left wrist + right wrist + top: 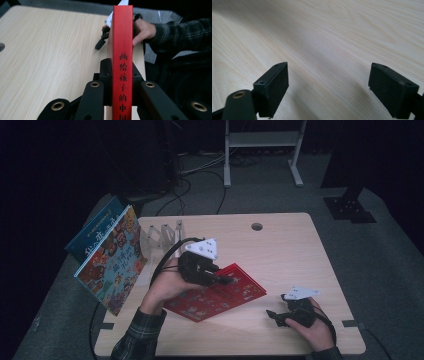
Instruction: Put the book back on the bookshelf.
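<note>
left claw clamps red book spine between jaws.

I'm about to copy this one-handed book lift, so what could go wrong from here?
1. The left gripper clamps the red book only at its spine, so the book could sag or twist out.
2. The right gripper is open over bare table and gives no support.
3. The leaning picture books already overhang the table's left edge; a nudge might topple them.
</note>
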A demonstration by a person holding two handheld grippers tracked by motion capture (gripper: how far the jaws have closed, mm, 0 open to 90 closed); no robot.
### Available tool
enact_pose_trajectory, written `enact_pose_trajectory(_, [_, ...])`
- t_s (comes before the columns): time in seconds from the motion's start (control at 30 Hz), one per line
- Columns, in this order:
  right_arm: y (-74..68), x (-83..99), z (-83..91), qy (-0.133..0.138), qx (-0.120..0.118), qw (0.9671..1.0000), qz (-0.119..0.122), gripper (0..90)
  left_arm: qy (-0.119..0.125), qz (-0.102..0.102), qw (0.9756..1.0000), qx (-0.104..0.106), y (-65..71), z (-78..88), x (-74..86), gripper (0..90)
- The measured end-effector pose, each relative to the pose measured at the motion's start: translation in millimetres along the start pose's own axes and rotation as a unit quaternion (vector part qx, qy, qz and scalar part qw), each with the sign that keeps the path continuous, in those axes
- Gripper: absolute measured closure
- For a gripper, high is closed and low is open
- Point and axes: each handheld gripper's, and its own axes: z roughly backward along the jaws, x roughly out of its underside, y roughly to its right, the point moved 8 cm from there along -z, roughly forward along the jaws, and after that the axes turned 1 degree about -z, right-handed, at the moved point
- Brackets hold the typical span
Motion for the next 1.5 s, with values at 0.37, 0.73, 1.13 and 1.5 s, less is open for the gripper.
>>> enact_pose_trajectory(0.37, [4.2,4.1,-5.8,-0.019,0.017,0.9997,0.005,15.6,0.054,0.026,0.9982,-0.011,-0.2,30.2,8.1,79.7])
enact_pose_trajectory(0.73, [5.4,3.9,-9.2,-0.009,0.026,0.9996,0.006,13.2,0.092,0.047,0.9922,-0.07,-5.9,68.2,26.0,79.7])
enact_pose_trajectory(1.13, [6.7,3.1,-10.6,-0.005,0.03,0.9995,0.001,12.3,0.126,0.075,0.9823,-0.117,-7.7,96.8,51.3,79.7])
enact_pose_trajectory(1.5, [7.4,2.6,-11.0,-0.004,0.033,0.9994,-0.002,12.2,0.137,0.094,0.9743,-0.152,-8.9,118.7,68.5,79.7])
